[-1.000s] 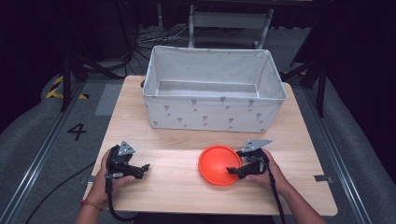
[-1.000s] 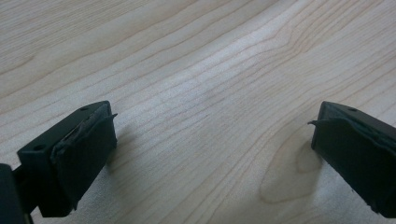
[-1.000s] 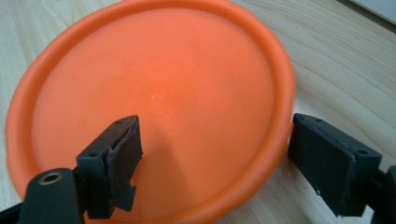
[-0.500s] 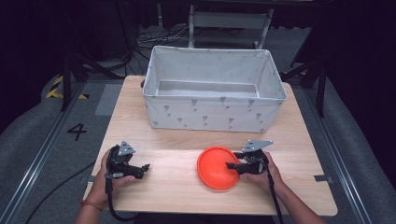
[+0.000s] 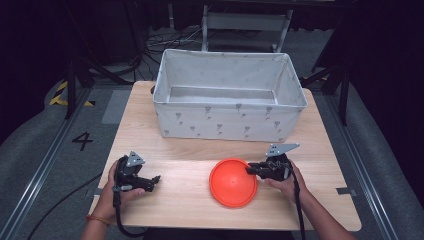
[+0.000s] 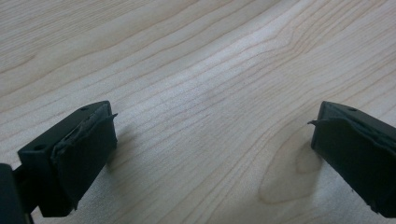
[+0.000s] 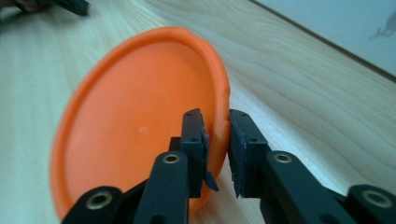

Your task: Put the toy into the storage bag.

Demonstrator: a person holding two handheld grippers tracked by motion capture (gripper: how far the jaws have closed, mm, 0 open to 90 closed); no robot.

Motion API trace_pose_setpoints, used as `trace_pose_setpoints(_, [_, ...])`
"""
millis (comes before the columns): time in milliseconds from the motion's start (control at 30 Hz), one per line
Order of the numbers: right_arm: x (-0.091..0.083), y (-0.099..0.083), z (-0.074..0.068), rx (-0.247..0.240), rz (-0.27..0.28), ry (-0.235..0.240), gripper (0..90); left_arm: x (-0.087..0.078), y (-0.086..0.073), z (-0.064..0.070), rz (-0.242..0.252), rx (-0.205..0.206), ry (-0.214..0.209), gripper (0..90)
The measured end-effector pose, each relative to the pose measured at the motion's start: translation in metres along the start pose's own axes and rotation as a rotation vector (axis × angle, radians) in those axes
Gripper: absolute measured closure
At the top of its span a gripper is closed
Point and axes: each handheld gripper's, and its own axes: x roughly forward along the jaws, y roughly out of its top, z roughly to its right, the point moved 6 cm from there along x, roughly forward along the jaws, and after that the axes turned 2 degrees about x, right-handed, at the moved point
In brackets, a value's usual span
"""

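Since a second ago the orange plate [image 5: 233, 181] has slid a little toward the left edge of the surface [image 5: 180, 150] and nearer its front edge, and the right gripper [image 5: 252, 170] has travelled with it; the left gripper [image 5: 154, 181] has kept its place near the front left corner, and the white fabric bin [image 5: 229, 93] at the back of the surface has not moved.

In the right gripper view the right gripper [image 7: 216, 140] has its jaws drawn close together with the raised rim of the orange plate [image 7: 135, 116] pinched between them, one jaw inside the dish and one outside; the plate is tilted up on that side, its far edge toward the surface [image 7: 317, 88]; in the high view it lies near the middle of the front edge, well apart from the bin, with the person's right hand [image 5: 284, 176] behind the gripper.

In the left gripper view the left gripper [image 6: 212, 135] has its jaws spread wide, released, with bare wood grain of the surface [image 6: 201, 70] between them and nothing touching either pad; the person's left hand [image 5: 116, 186] holds it low over the surface.
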Motion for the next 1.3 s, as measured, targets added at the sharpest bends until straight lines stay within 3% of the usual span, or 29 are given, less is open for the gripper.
trace_pose_setpoints(200, [-0.018, 0.013, -0.015, -0.068, 0.040, 0.022, 82.1, 0.000, 0.000, 0.000, 0.000, 0.000, 0.000, 0.5])
trace_pose_setpoints(433, [-0.036, 0.024, -0.031, -0.166, 0.057, -0.009, 82.4, 0.000, 0.000, 0.000, 0.000, -0.002, 0.000, 0.5])
trace_pose_setpoints(1300, [-0.114, 0.041, -0.025, -0.252, 0.122, -0.126, 82.5, 0.000, 0.000, 0.000, 0.000, -0.002, 0.001, 0.5])
